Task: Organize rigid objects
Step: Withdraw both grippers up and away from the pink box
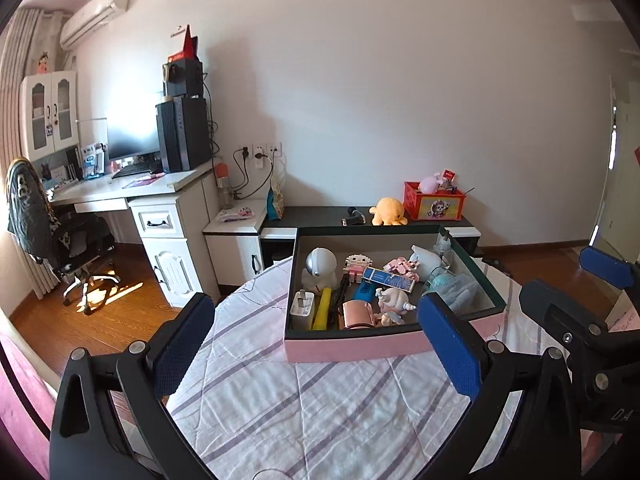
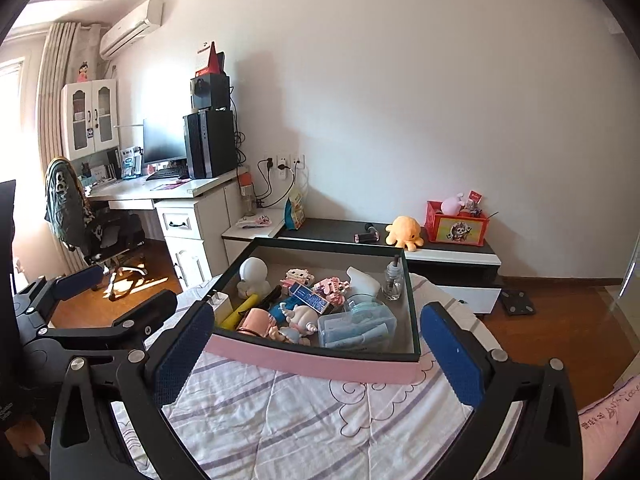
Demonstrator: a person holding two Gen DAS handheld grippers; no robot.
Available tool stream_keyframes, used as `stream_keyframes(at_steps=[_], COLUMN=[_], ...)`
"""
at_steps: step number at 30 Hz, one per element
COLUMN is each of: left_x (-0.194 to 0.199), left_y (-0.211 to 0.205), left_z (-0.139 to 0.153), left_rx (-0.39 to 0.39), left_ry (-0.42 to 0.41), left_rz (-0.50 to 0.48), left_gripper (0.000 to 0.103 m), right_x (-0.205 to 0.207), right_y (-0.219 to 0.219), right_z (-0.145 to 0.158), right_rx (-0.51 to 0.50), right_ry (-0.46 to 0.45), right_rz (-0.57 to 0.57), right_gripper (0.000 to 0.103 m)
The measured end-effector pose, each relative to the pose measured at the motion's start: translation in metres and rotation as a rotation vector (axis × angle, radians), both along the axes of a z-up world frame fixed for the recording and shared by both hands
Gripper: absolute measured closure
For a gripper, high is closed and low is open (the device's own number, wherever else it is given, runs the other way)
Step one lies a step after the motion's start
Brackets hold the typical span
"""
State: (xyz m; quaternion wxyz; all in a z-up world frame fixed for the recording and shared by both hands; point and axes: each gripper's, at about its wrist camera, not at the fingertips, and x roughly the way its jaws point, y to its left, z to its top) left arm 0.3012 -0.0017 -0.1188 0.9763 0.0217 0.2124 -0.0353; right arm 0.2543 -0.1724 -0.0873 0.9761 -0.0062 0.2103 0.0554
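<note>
Both the left gripper (image 1: 316, 344) and the right gripper (image 2: 316, 354) hover over the striped quilt (image 1: 320, 408) with fingers spread wide and empty, so the sorting seems not yet begun. The pink box (image 2: 316, 364) just ahead holds the jumbled toys, a white charger (image 1: 302, 307) and a blue carton (image 1: 390, 279). Next, one gripper must descend over a single item and close; the carton's print is too small to read.
</note>
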Motion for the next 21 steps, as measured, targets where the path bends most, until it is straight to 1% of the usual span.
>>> stream_keyframes(at_steps=[5,11,18,21], left_x=[-0.051,-0.105,-0.160,-0.185], left_y=[0.000,0.005,0.010,0.010], left_z=[0.018,0.037,0.058,0.069], left_rx=[0.026,0.021,0.015,0.018], left_ry=[-0.050,-0.113,-0.171,-0.209], left_rz=[0.022,0.036,0.047,0.054], left_gripper=[0.000,0.000,0.000,0.000], right_x=[-0.049,-0.101,-0.155,-0.180], right_y=[0.003,0.004,0.011,0.014], right_z=[0.014,0.026,0.048,0.059], right_rx=[0.010,0.039,0.031,0.021], right_ry=[-0.051,-0.091,-0.146,-0.176], right_rz=[-0.015,-0.018,-0.021,-0.024], right_gripper=[0.000,0.000,0.000,0.000])
